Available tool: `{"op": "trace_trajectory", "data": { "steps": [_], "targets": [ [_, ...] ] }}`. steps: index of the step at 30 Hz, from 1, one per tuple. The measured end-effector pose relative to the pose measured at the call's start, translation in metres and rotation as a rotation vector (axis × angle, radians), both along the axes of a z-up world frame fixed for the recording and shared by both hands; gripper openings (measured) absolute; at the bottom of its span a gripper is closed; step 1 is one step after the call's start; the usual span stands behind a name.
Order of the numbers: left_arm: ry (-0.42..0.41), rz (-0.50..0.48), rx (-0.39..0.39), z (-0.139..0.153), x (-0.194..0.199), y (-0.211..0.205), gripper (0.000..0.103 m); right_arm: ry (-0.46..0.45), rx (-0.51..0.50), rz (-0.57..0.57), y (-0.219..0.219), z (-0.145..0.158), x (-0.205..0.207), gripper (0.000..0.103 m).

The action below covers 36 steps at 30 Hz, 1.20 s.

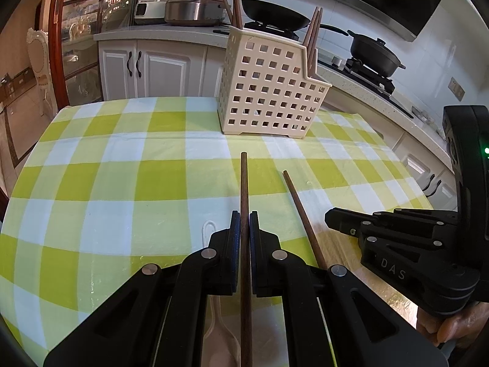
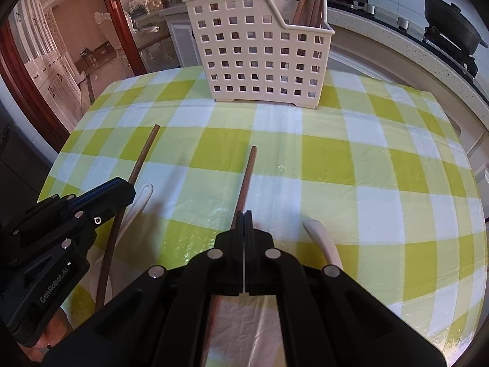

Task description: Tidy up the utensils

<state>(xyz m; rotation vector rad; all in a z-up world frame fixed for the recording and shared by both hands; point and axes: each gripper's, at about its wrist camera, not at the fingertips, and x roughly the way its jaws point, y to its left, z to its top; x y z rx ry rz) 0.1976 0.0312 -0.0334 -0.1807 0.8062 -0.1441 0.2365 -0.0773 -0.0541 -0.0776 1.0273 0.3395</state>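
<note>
My left gripper (image 1: 244,214) is shut on a dark wooden chopstick (image 1: 244,183), which points toward the cream perforated utensil basket (image 1: 269,91). The basket holds several chopsticks (image 1: 314,30) upright. In the right wrist view my left gripper (image 2: 122,188) holds that chopstick (image 2: 143,156). A second chopstick (image 1: 298,208) lies on the checked tablecloth (image 1: 122,168), under my right gripper (image 2: 244,214), which is shut and empty; the chopstick (image 2: 246,177) passes below its closed fingers. My right gripper also shows in the left wrist view (image 1: 333,214). The basket (image 2: 259,49) stands at the table's far side.
A white spoon (image 1: 214,321) lies under my left gripper, and its handle shows in the right wrist view (image 2: 140,198). Another white spoon handle (image 2: 324,238) lies right of my right gripper. Behind the table are a counter with rice cookers (image 1: 189,7) and a stove with pans (image 1: 376,52).
</note>
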Motion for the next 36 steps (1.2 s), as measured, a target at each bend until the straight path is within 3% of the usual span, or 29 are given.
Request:
{"op": "trace_trajectory", "data": {
  "steps": [2,3,4,8,10,24,27,32,36],
  "targets": [
    [0.000,-0.001,0.001,0.001,-0.001,0.000,0.004,0.005,0.019,-0.015,-0.002,0.000,0.000,0.018],
    [0.000,-0.002,0.001,0.001,-0.001,0.000,0.004,-0.013,0.020,-0.019,-0.001,0.002,-0.002,0.041],
    [0.000,-0.001,0.001,0.001,-0.001,0.000,0.004,-0.028,0.018,-0.014,0.000,0.003,-0.003,0.049],
    [0.003,0.001,-0.002,0.000,0.000,0.000,0.004,-0.020,0.012,-0.008,0.004,0.003,-0.001,0.044],
    [0.002,0.001,-0.004,0.000,0.000,0.001,0.004,0.010,0.000,-0.011,0.007,-0.003,0.003,0.026],
    [0.003,0.001,-0.009,-0.001,0.001,0.002,0.004,0.012,-0.104,-0.001,0.029,-0.022,0.007,0.027],
    [0.002,0.000,-0.007,-0.001,0.001,0.002,0.004,0.034,-0.087,-0.004,0.027,-0.021,0.009,0.008],
    [-0.006,0.004,-0.004,0.003,0.000,0.003,0.004,0.064,-0.050,-0.001,0.021,-0.017,0.008,0.007],
    [-0.017,0.002,0.002,0.010,-0.001,0.001,0.004,0.026,-0.023,0.011,0.017,0.001,0.000,0.007]
  ]
}}
